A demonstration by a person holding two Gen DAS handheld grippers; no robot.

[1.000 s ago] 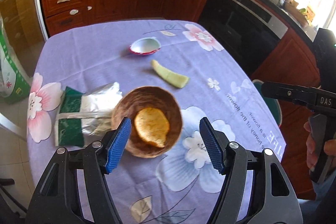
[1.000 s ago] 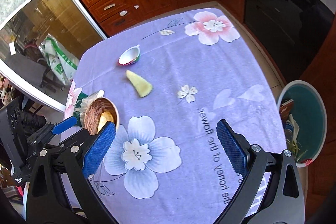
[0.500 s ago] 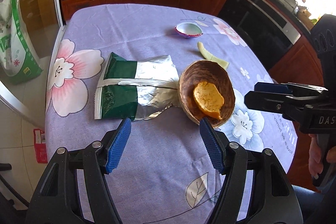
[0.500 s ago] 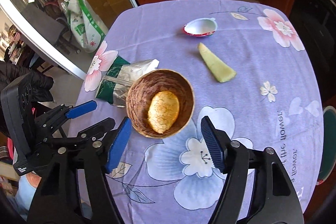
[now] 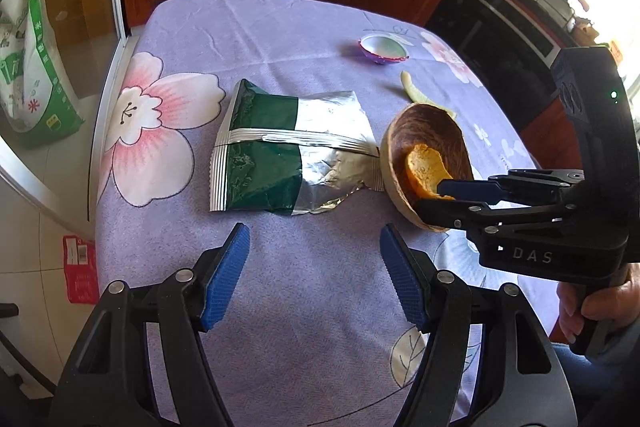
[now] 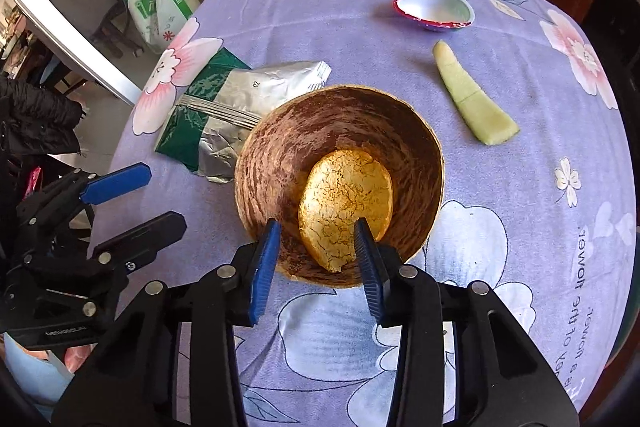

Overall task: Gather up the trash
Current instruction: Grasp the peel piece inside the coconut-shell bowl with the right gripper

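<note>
Bare cloth ahead of left gripper (image 5: 314, 277), open path to foil bag (image 5: 288, 151). Bag touches bowl (image 6: 340, 183) on its left; right gripper (image 6: 316, 263) straddles near rim. Melon peel (image 6: 472, 103), cup (image 6: 434, 11) well apart beyond.

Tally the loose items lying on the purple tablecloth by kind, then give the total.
Foil snack bags: 1
Brown shell bowls: 1
Orange peels: 1
Pale green rind slices: 1
Small white foil-rimmed cups: 1
Total: 5
</note>
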